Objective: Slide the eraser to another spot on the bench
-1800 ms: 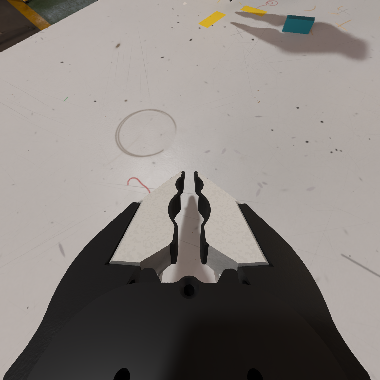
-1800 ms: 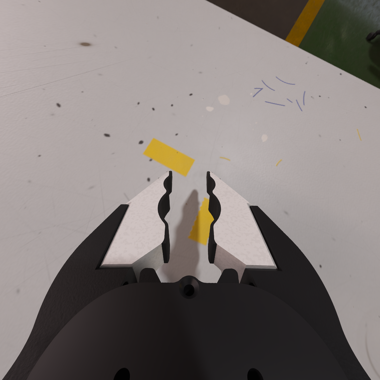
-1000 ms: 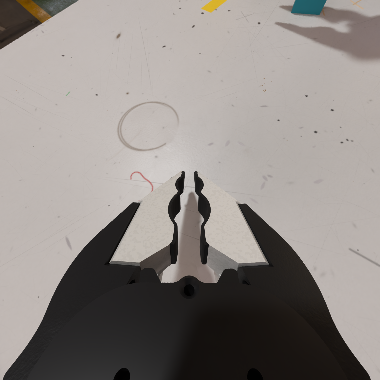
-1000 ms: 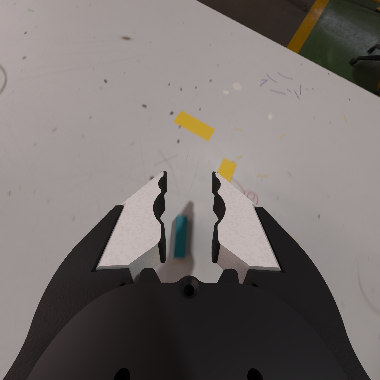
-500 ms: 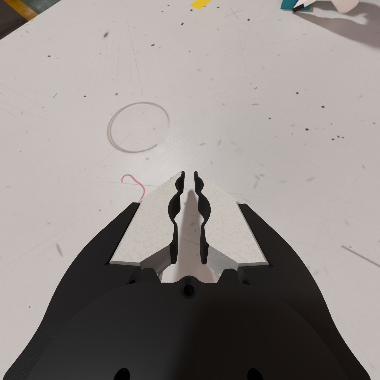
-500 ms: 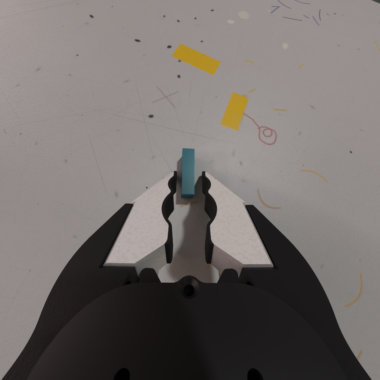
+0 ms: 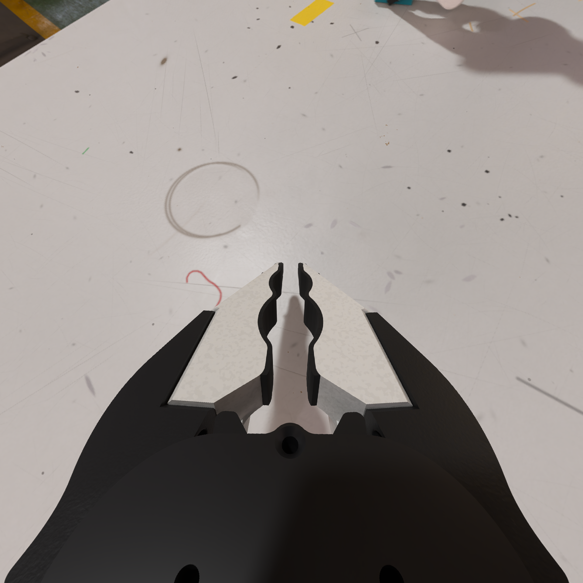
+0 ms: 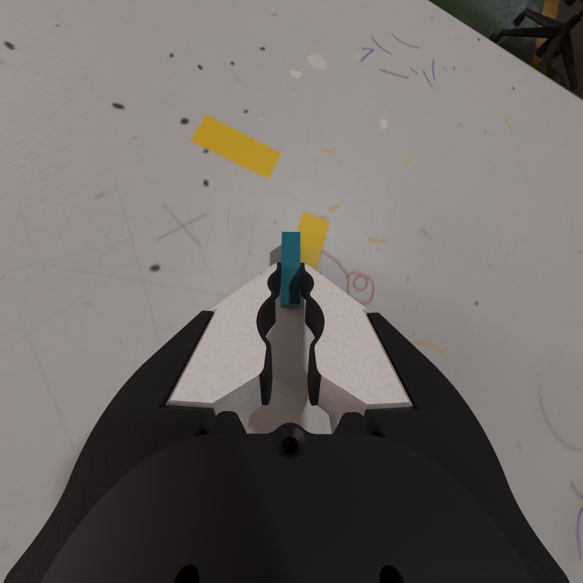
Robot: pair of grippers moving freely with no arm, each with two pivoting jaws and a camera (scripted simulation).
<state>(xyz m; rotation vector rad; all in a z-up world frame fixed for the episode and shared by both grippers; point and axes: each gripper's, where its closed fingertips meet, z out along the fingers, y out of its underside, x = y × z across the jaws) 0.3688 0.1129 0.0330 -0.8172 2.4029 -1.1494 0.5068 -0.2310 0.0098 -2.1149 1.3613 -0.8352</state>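
Your right gripper (image 8: 290, 265) has the teal eraser (image 8: 290, 268) pinched between its fingertips: the two dark pads meet the block's side faces and no gap shows on either side. The eraser stands on a narrow edge, and its long axis runs straight ahead along the fingers, so about half of it sticks out past the tips and the rest sits back inside the first scallop of the jaws. Its shadow lies on the white bench (image 8: 94, 284) just left of it; I judge it to be on or very near the surface, though this view cannot settle whether it touches.

That alignment is what your slide depends on. With the block lengthwise in the grip, a pull or push along the fingers should keep it steady, while a sideways sweep may twist it about the pads.

Just beyond the eraser lies a small yellow tape patch (image 8: 314, 236), with a longer yellow tape strip (image 8: 235, 146) farther off to the left and a red scribble (image 8: 358, 282) to the right.

Your left gripper (image 7: 290, 266) is well apart from all this, nearly closed on nothing, with only a thin slit between its tips. Its view adds what the right one lacks: at the top edge a sliver of the eraser (image 7: 399, 2) shows, and the right gripper's broad shadow (image 7: 520, 50) falls on the bench. It also shows a brown ring stain (image 7: 211, 198) ahead
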